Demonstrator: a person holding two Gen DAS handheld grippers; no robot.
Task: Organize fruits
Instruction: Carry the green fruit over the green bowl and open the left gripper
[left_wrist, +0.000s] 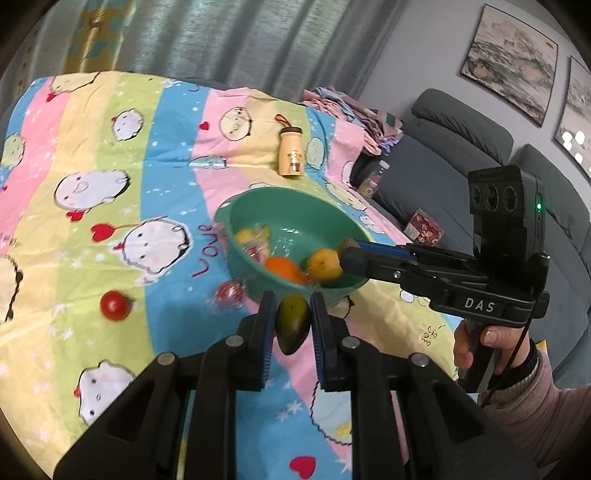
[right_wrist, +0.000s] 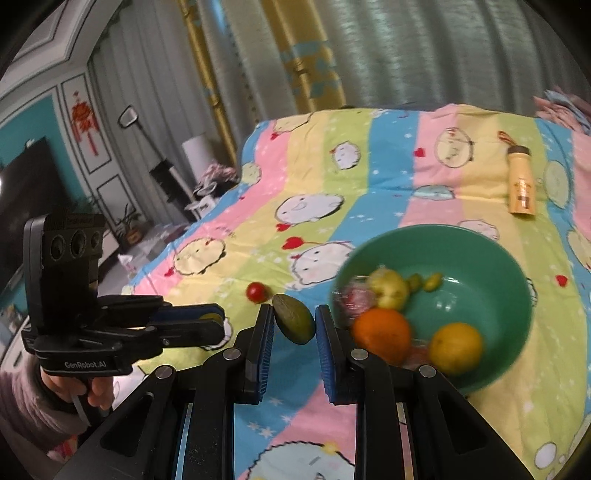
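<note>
My left gripper (left_wrist: 293, 325) is shut on a green-yellow mango (left_wrist: 293, 325) and holds it just in front of the green bowl (left_wrist: 295, 206). The bowl holds an orange (left_wrist: 284, 268), a yellow citrus (left_wrist: 325, 264) and several other fruits. My right gripper (right_wrist: 294, 325) is shut on a brownish-green fruit (right_wrist: 293, 323) and holds it left of the bowl (right_wrist: 480, 251). In the left wrist view the right gripper (left_wrist: 351, 254) reaches over the bowl's near rim. A red tomato (left_wrist: 115, 304) lies on the sheet and also shows in the right wrist view (right_wrist: 257, 291). A red wrapped fruit (left_wrist: 229, 293) lies beside the bowl.
A colourful cartoon sheet (left_wrist: 110, 221) covers the surface. A tan bottle (left_wrist: 290, 151) lies beyond the bowl and shows in the right wrist view (right_wrist: 521, 181). A grey sofa (left_wrist: 461, 147) stands on the right. Curtains hang behind.
</note>
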